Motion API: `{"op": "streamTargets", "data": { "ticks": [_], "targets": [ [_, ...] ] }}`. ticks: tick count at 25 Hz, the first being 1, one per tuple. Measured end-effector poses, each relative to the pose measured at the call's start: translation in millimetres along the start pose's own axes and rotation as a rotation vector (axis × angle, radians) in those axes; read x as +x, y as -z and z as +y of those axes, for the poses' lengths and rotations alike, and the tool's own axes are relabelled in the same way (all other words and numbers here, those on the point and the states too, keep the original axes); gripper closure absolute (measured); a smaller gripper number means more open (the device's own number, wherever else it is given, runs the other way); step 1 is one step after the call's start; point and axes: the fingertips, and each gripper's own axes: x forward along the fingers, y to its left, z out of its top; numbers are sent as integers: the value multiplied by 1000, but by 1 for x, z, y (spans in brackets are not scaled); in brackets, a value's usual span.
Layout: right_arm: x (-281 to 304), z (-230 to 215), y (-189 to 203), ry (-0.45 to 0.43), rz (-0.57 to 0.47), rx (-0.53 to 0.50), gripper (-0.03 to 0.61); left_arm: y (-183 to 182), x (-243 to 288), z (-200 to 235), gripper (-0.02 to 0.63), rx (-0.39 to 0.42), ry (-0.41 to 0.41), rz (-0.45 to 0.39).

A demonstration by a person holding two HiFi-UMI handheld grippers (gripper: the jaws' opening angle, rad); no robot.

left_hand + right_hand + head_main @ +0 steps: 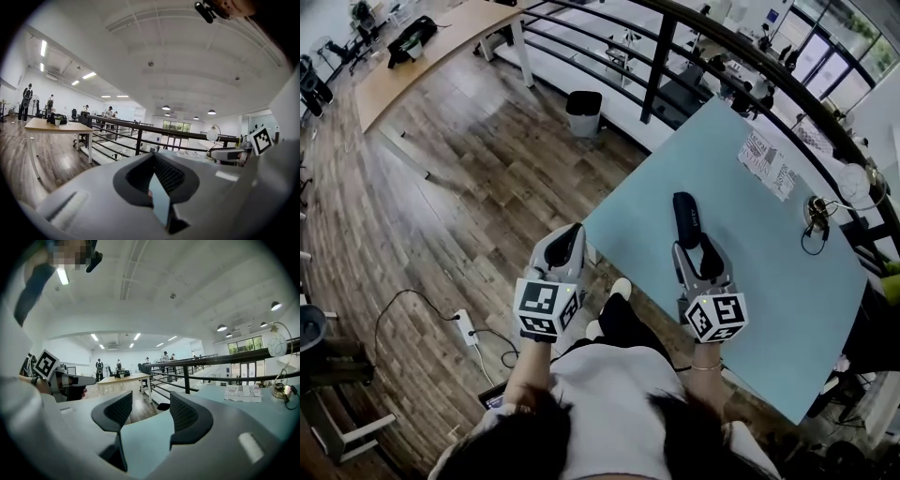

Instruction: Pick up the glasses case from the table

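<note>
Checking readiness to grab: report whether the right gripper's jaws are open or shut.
Open. The grey right gripper's dark ribbed pads stand apart, with the pale blue table showing between them and nothing held.

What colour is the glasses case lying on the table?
Black. The glasses case shows best in the head view, against the pale blue table.

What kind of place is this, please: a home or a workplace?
Most likely a workplace, an open-plan office or lab. A black railing runs behind the light blue table, a long wooden desk stands on the wood floor, and strip ceiling lights hang overhead.
</note>
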Motion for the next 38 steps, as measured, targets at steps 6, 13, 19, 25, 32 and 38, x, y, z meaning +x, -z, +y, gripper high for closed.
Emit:
{"op": "streamTargets", "data": {
  "ticks": [6,13,19,25,32,38],
  "targets": [
    [43,-42,-23,36,-30,25,325,-38,69,4,557,38,41,-29],
    [51,-104,-38,106,-40,60,311,-52,137,-26,557,67,105,7],
    [49,-132,-43,146,-58,69,299,-56,172,-49,557,79,165,7],
    [39,-157,-41,192,-54,77,290,-53,205,-78,557,85,233,22],
    [29,-175,-41,280,-50,92,285,-57,239,-106,557,95,346,33],
    [30,-183,-41,347,-38,104,272,-59,263,-118,557,96,437,49]
  ]
}}
